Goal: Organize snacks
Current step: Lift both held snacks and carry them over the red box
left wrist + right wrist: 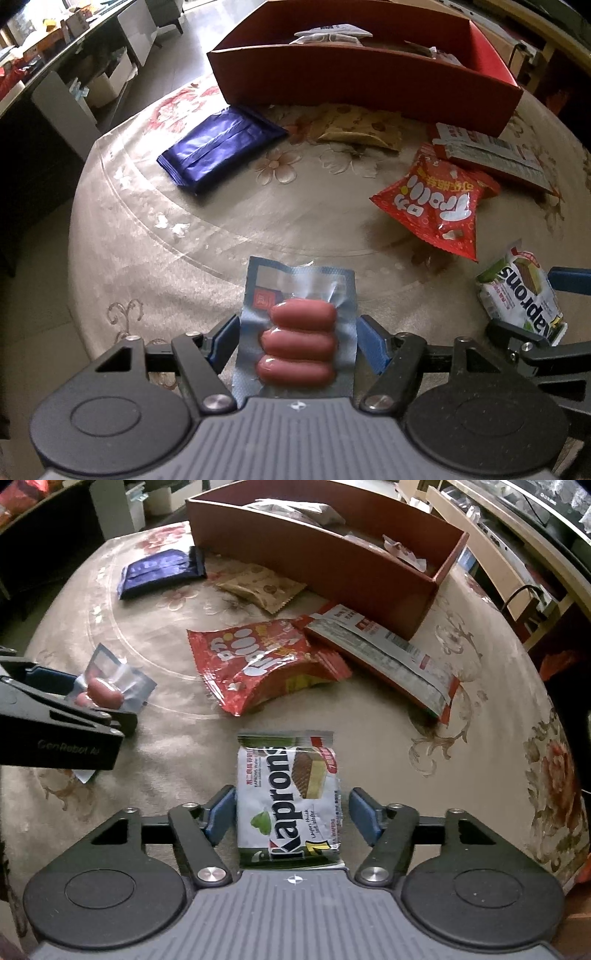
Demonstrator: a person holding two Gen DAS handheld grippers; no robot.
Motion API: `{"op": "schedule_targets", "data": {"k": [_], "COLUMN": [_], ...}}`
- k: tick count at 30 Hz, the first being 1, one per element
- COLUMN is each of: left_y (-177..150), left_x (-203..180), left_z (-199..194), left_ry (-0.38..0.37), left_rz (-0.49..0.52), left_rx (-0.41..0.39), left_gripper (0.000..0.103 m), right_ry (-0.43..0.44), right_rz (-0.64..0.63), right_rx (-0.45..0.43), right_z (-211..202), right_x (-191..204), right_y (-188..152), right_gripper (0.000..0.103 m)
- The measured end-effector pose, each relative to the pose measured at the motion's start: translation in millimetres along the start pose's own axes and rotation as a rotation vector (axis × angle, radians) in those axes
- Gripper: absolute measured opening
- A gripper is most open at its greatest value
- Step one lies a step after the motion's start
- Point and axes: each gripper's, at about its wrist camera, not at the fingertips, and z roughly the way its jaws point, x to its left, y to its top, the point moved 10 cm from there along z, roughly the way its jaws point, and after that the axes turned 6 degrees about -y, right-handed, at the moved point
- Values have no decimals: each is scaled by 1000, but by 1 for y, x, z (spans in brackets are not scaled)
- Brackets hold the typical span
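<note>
My left gripper is shut on a blue vacuum pack of three small sausages, its blue pads against the pack's two side edges. The right wrist view shows that pack tilted between the left gripper's fingers. My right gripper is open around a white and green Kaprons wafer pack that lies flat on the table, with a gap showing at the right pad. The open red box stands at the far side with several packets inside.
A dark blue packet, a beige packet, a red gummy bag and a long red and white pack lie on the round table with its flowered cloth. Shelves and furniture stand beyond the table.
</note>
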Motion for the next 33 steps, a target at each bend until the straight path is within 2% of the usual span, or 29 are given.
{"op": "schedule_targets", "data": {"k": [6,11,15,17,18,19,23,26,30,33], "left_y": [-1,-1,-2,-3,-4,-4,-6,-4,-5,-8], "left_x": [2,1,-4,-6,-7,-9,-11,-9,3,9], "left_z": [1,1,-2,-3,-4,-5,-10,-17,-16,-15], "left_ry": [18,25,6,10,5,-9,9,-1,17,-19], "left_rz": [6,13,8,6,4,-2,-9,-39,-85,-131], "left_rx": [-8,-13,-14,-14,-14,-12,-15,-28,-24,-6], "left_gripper": [81,81,70,69,59,59,56,48,44,45], "right_ry": [22,51,42,37,33,31,27,19,25,34], "right_rz": [24,16,-3,-12,-17,-18,-5,11,33,49], "right_rx": [8,0,-7,-10,-14,-20,-52,-81,-118,-137], "right_z": [3,1,-1,-2,-3,-5,-14,-24,-38,-44], "right_x": [-3,2,3,4,4,4,1,-4,-12,-16], "right_y": [0,0,0,-1,-2,-2,-2,-1,1,4], "right_gripper": [76,65,64,64,64,64,64,64,64,64]}}
